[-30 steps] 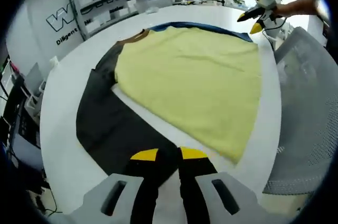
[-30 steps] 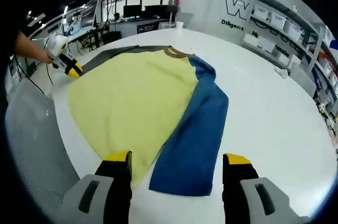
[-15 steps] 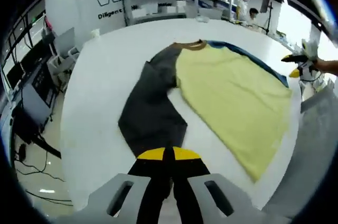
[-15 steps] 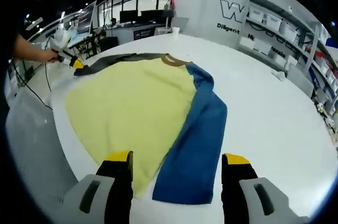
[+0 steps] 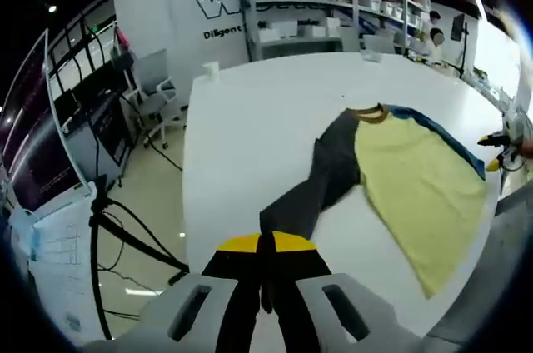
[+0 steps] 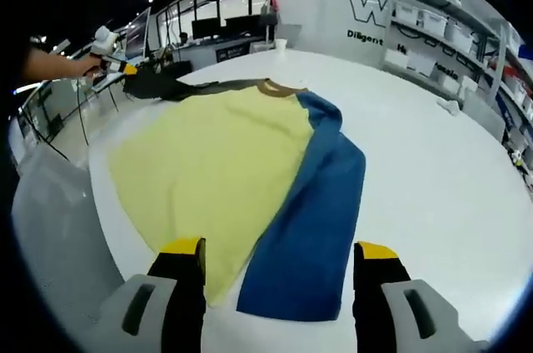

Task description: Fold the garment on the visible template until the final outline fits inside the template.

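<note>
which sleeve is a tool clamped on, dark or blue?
The dark sleeve: the left tool is shut on its end. The blue sleeve lies flat between the right tool's open jaws.

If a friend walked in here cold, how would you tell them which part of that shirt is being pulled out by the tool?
Look at the big white table and the shirt lying flat on it. Its body is pale yellow, with a brown collar and one sleeve on each side. The one being pulled is the dark grey sleeve, clamped in the left gripper; the other sleeve is blue and lies free.
</note>
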A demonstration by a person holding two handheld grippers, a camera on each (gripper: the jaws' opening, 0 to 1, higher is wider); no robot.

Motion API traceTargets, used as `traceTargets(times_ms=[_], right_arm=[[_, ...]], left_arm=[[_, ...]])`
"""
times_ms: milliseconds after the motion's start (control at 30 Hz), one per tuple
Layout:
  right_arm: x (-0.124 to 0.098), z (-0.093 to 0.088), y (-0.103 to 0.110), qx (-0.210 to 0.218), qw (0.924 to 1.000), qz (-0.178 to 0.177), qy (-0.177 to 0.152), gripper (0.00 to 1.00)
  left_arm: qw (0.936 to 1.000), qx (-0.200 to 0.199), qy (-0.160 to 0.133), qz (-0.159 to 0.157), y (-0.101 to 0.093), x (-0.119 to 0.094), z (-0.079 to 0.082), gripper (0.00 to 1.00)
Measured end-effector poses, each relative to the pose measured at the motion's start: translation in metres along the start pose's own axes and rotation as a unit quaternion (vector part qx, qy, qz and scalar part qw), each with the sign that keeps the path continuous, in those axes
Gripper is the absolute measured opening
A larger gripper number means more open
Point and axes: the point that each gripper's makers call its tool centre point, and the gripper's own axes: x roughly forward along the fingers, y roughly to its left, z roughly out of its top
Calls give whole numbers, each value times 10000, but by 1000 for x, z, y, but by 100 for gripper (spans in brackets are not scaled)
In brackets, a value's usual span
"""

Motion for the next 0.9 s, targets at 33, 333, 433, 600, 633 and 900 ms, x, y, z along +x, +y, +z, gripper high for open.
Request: traceTargets(times_ms=[33, 333, 433, 600, 633, 900], right_arm=[[0, -1, 0, -15, 10000, 0, 23, 69], [-3, -18, 0, 12, 9998, -33, 191, 61], [-6, -26, 1, 4, 9996, -31, 277, 56], [-8, -31, 6, 21, 9993, 58, 374, 38], [-7, -33, 8, 2, 9992, 84, 396, 36], [0, -45, 24, -409, 9968, 276, 630, 30]], left_arm=[[10000, -26, -11, 32, 3, -1, 3, 2], [9996, -133, -39, 260, 29, 3, 16, 2], [9996, 20, -17, 290, 32, 4, 20, 2], [9995, 45, -27, 306, 39, 5, 26, 2], [9995, 51, -27, 305, 39, 5, 26, 2], [9996, 100, 36, 249, 34, 9, 24, 2]])
